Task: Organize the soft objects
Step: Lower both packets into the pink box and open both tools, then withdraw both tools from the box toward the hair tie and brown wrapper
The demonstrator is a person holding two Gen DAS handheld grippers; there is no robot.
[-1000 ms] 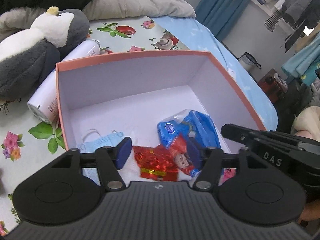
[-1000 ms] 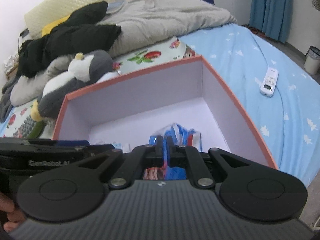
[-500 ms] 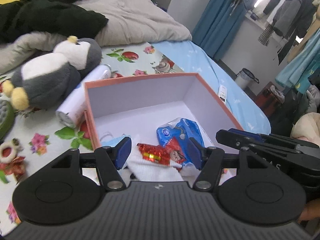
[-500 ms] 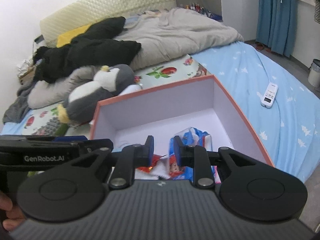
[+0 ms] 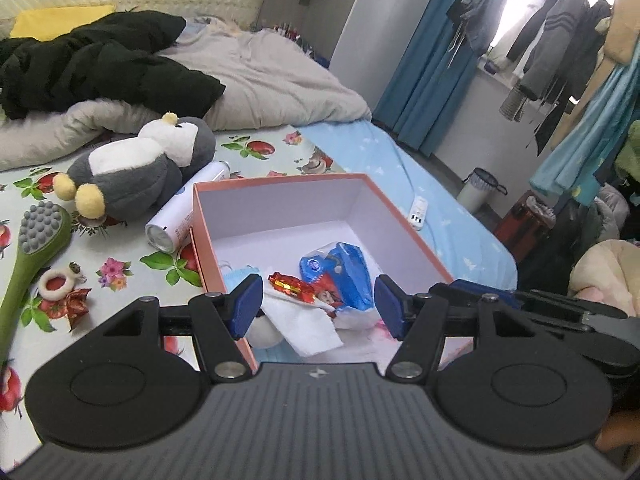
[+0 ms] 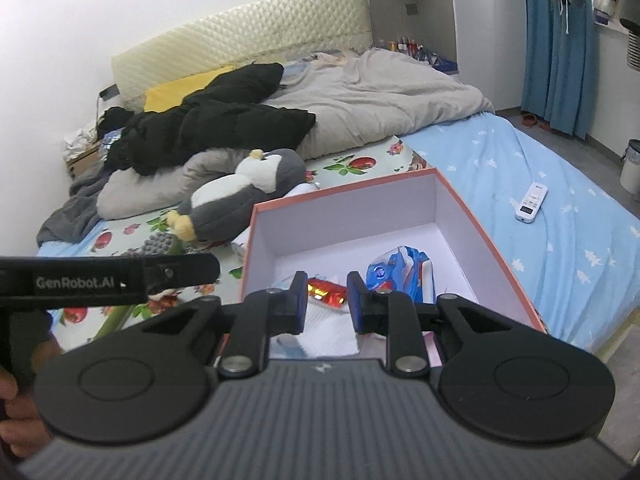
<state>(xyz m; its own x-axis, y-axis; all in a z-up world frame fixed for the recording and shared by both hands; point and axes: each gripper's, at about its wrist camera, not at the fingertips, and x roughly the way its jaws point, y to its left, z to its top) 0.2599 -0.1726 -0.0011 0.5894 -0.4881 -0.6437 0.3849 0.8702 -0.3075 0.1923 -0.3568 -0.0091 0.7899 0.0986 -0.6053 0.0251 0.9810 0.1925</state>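
Note:
An orange-rimmed box [image 5: 280, 208] [image 6: 352, 208] with a white inside stands on the bed. In it lie a blue packet [image 5: 344, 268] [image 6: 396, 268], a red foil wrapper [image 5: 290, 284] [image 6: 326, 292], a white tissue [image 5: 304, 320] [image 6: 328, 328] and a pale blue face mask [image 5: 240, 272]. My left gripper [image 5: 318, 304] hovers open over the box's near edge, holding nothing. My right gripper [image 6: 327, 300] hangs beside it above the same edge, its jaws a narrow gap apart with nothing between them. A grey and white penguin plush [image 5: 132, 172] [image 6: 244, 192] lies left of the box.
A white spray can [image 5: 180, 216] lies between penguin and box. A green massage brush [image 5: 36, 240], a hair tie [image 5: 58, 280] and a red wrapper [image 5: 76, 306] lie on the floral sheet. A black garment [image 5: 100, 68], grey duvet [image 5: 280, 80] and remote [image 6: 530, 202] are on the bed.
Both grippers have risen and drawn back from the box, so more of the bed shows. The right jaws went from shut to slightly apart. The left jaws kept their width.

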